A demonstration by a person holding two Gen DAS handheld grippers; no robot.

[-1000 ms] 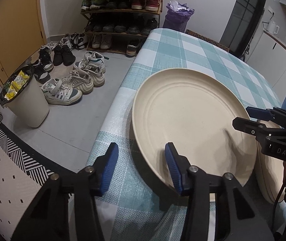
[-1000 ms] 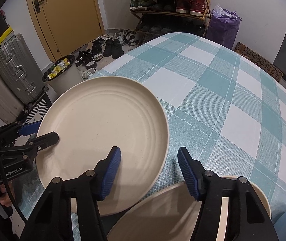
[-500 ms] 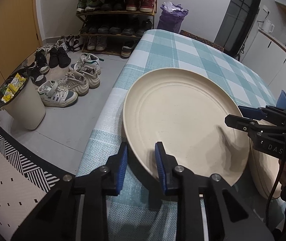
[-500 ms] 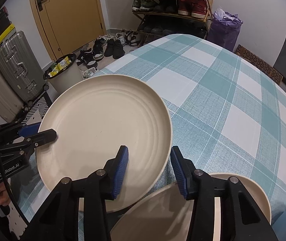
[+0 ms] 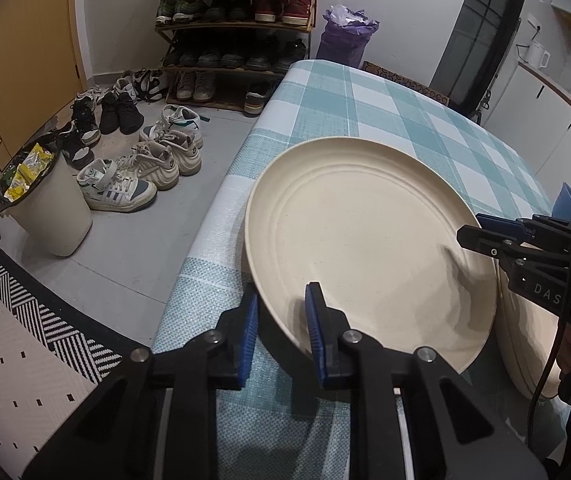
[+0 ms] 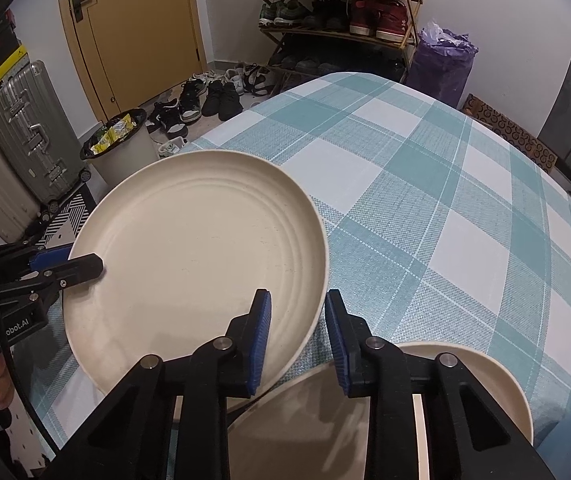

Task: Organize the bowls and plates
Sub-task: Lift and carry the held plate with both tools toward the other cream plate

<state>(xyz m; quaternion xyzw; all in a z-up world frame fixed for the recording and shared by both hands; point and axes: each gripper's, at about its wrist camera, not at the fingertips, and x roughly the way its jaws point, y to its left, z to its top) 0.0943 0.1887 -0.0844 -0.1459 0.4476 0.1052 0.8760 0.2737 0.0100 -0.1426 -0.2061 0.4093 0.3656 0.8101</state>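
A large cream plate (image 5: 369, 236) is sitting near the left edge of the tabletop (image 5: 401, 120), which is covered in a teal and white checked cloth, and both grippers are taking hold of its rim from opposite sides. In the left wrist view the left gripper (image 5: 281, 330) is reaching in from 6 o'clock, its jaws closing with the plate's near rim between them: one blue pad is lying over the inner face and the other under the outer edge. The right gripper (image 5: 481, 232) is entering that view at 3 o'clock and straddling the rim there. In the right wrist view the right gripper (image 6: 297, 338) is coming in from 6 o'clock, its jaws also closing, with the plate's edge between the blue pads; whether the pads are already pressing on it is hard to tell. The left gripper (image 6: 73, 262) is showing at 9 o'clock of that view, with one finger on top of the rim. A second cream plate (image 6: 465, 368) is lying just beside the first, at about 5 o'clock under the right gripper. Beyond the tabletop, a shoe rack (image 6: 337, 12) is standing against the wall at 12 o'clock, a purple bag (image 6: 441, 64) beside it, loose sneakers (image 5: 133, 180) on the floor, and a waste bin (image 5: 45, 204) at 9 o'clock in the left view.
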